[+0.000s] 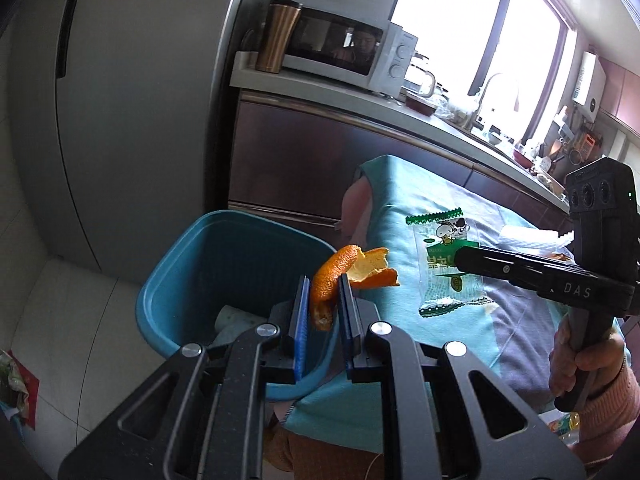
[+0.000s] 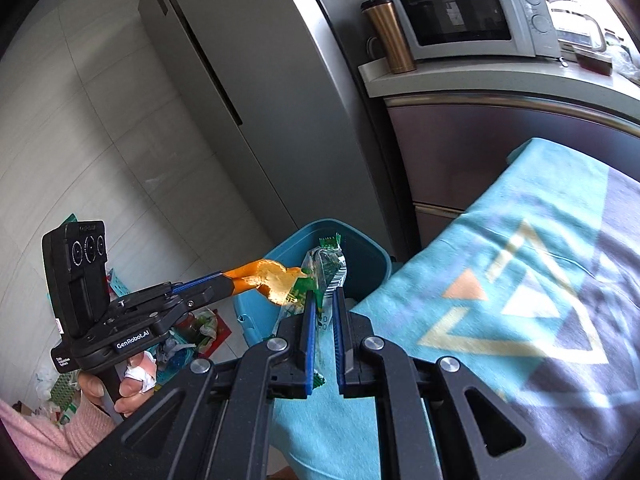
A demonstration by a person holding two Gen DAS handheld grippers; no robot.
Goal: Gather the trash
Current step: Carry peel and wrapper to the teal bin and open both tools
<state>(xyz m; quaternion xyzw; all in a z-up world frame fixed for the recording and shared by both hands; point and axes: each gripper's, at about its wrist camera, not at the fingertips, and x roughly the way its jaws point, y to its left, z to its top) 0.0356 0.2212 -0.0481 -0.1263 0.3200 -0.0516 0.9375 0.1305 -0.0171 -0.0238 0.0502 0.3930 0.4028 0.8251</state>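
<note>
The left claw (image 1: 325,300), occupying the lower centre of the left wrist view, is gripping a piece of orange peel (image 1: 344,276); the peel is sticking up and curling to the right above the blue pads, beside the right rim of the teal waste bin (image 1: 188,280); a pale crumpled item (image 1: 234,320) is lying inside the bin at its lower left.

The right claw (image 2: 323,312), seen at lower centre of the right wrist view, is clamping a clear and green snack wrapper (image 2: 326,268); the wrapper is hanging in front of the bin's opening in that view; in the left wrist view the same wrapper is dangling at centre right over the turquoise patterned cloth (image 1: 404,200) covering the bench.

A hand (image 1: 576,356) in a pink sleeve is holding the right claw's handle at the right edge; another hand (image 2: 120,384) is holding the left claw's handle at lower left of the right wrist view.

A microwave (image 1: 344,48) and a copper tumbler (image 1: 278,36) are standing on the counter at upper centre; loose litter (image 2: 188,332) is lying on the floor at lower left of the right wrist view.
</note>
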